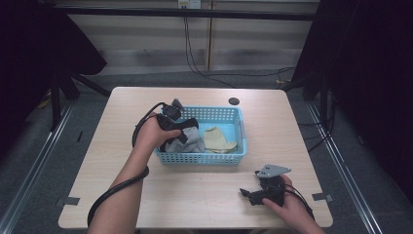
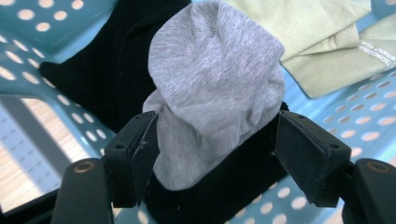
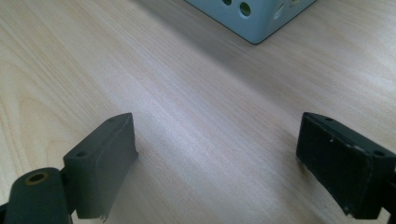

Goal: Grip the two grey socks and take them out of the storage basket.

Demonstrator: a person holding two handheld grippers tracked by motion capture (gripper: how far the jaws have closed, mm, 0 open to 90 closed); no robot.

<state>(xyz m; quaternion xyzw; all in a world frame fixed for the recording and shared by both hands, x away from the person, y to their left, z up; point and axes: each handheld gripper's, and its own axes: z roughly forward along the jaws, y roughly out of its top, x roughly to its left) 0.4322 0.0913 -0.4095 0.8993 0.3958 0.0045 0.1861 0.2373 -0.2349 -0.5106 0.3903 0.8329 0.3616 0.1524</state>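
While the right gripper (image 1: 249,194) rests near the table's (image 1: 204,204) front edge at about 5 o'clock, its jaws spread wide over bare wood with nothing between them, the work sits farther off in the basket (image 1: 229,157). There the left gripper (image 1: 187,130) reaches down into the basket's 9 o'clock end, and in the left gripper view its jaws straddle a bunched grey sock (image 2: 219,88); the left pad looks to be just touching the cloth, the right one seems a shade clear, so I judge it not yet pinched, jaws open around it. The grey sock lies on top of a black sock (image 2: 107,74), and beyond it, toward 1 o'clock in that view, lies a tan cloth (image 2: 317,37). The sock should handle as light, limp and quite unbreakable: it will sag and stretch rather than lift as one stiff piece, and knit fabric can slide out of a shallow bite. The thick crumpled fold in the middle, where the layers pile up, looks the best place to take hold, deep enough to catch several layers. One risk is that the black sock beneath gets nipped along with it.
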